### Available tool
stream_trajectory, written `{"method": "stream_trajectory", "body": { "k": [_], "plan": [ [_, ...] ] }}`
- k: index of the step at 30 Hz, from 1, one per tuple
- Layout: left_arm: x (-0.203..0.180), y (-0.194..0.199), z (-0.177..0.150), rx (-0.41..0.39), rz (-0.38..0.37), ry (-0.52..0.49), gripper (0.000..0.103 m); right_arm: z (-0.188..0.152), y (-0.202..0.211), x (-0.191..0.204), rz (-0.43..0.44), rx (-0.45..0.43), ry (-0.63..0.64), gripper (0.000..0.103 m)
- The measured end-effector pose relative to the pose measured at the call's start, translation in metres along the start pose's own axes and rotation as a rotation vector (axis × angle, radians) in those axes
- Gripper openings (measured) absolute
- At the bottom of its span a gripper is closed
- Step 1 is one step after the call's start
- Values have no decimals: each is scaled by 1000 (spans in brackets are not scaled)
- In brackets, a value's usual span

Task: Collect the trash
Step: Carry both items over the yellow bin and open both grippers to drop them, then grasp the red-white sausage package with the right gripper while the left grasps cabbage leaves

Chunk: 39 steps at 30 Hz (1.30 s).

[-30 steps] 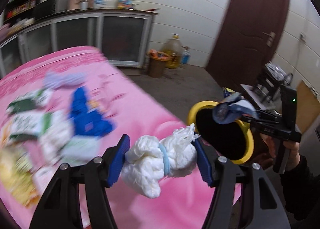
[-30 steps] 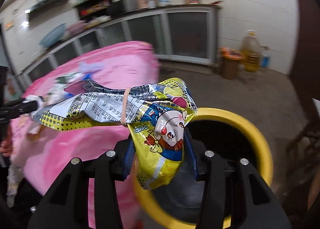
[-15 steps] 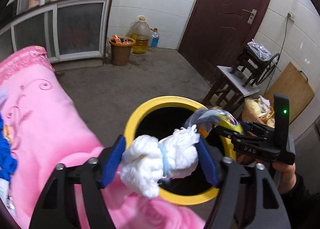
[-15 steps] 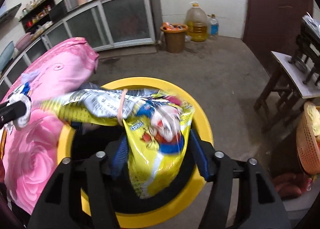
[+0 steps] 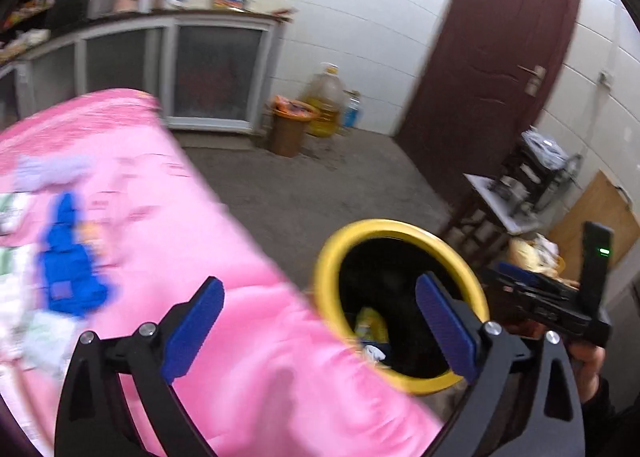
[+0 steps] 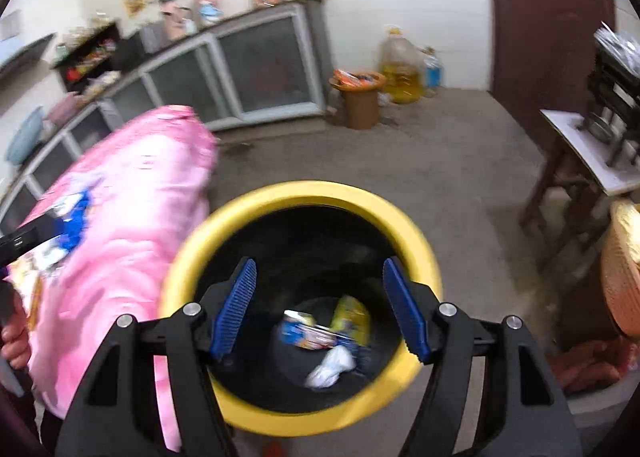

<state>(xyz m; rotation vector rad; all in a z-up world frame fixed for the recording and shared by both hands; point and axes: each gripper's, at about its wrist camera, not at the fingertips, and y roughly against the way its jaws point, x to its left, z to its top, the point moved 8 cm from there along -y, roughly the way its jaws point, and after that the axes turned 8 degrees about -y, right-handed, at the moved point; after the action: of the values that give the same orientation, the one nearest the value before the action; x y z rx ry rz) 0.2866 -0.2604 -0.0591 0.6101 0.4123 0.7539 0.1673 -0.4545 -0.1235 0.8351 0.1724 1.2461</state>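
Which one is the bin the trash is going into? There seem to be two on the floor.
Start at the pink-covered table; the bin stands on the floor right against its near corner. It has a thick yellow rim and black inside, with wrappers at the bottom. The other bin, by the far cabinets, is brown and smaller.

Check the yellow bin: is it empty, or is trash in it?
Not empty. The right wrist view looks down into the yellow bin: a white wad and snack wrappers lie at its bottom, well below the rim.
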Motion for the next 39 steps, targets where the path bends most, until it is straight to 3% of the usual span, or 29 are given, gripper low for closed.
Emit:
{"method": "stream_trajectory", "body": {
  "k": [6, 12, 15, 19, 24, 35, 39],
  "plan": [
    [102, 96, -30, -55, 241, 41, 95, -19, 8, 124, 253, 24, 145, 68],
    [199, 184, -79, -49, 483, 125, 95, -77, 1, 259, 487, 155, 273, 70],
    [237, 205, -103, -35, 541, 178, 95, -111, -6, 320, 564, 240, 332, 70],
    [267, 215, -124, -34, 559, 223, 95, -140, -11, 370, 594, 291, 403, 70],
    [282, 207, -135, -41, 542, 236, 95, -152, -21, 392, 583, 307, 412, 75],
    [322, 174, -141, -26, 487, 294, 95, -166, -51, 421, 524, 341, 474, 75],
    [336, 161, -144, -25, 430, 351, 94, -172, -63, 426, 512, 375, 466, 75]
  ]
}}
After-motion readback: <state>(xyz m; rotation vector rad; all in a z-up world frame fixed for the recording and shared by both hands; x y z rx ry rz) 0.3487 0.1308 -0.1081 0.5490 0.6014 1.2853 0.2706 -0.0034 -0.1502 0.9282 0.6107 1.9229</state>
